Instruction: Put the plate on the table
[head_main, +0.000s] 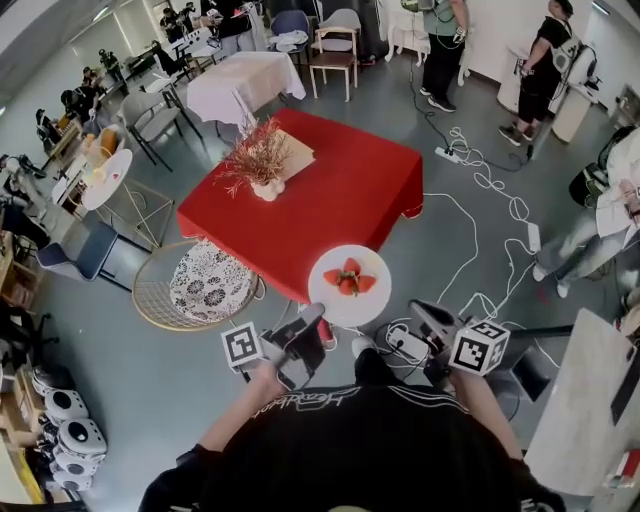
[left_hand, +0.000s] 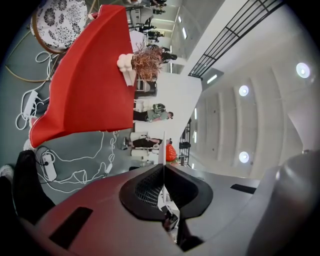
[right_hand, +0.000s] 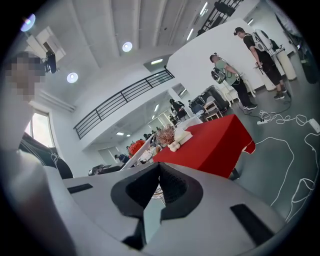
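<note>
While both claws hang over the floor (head_main: 130, 400) at the near side of the red table (head_main: 340, 190), the left claw (head_main: 314, 316) is clamped tight on the near-left rim of the white plate (head_main: 350, 310). In the left gripper view the left claw (left_hand: 163, 170) has its pads closed on the plate (left_hand: 163, 150), seen edge-on as a thin white line.

The plate is held about level in the air. From the head view it overlaps the table's near corner; can't tell if it's over the cloth or just short of it. Strawberries (head_main: 349, 278) lie at its centre.

The right claw (head_main: 422, 310) is near the plate's right side but apart from it. In its own view the right claw (right_hand: 159, 166) has pads meeting at the tips w/ nothing between, and the plate (right_hand: 137, 152) shows off to the left.

On the far-left part of the table stands a pale vase (head_main: 267, 188) w/ dried reddish twigs. Left of the table is a round wire chair (head_main: 150, 295) w/ a patterned cushion (head_main: 205, 285). White cables (head_main: 480, 190) trail over the floor at right.
</note>
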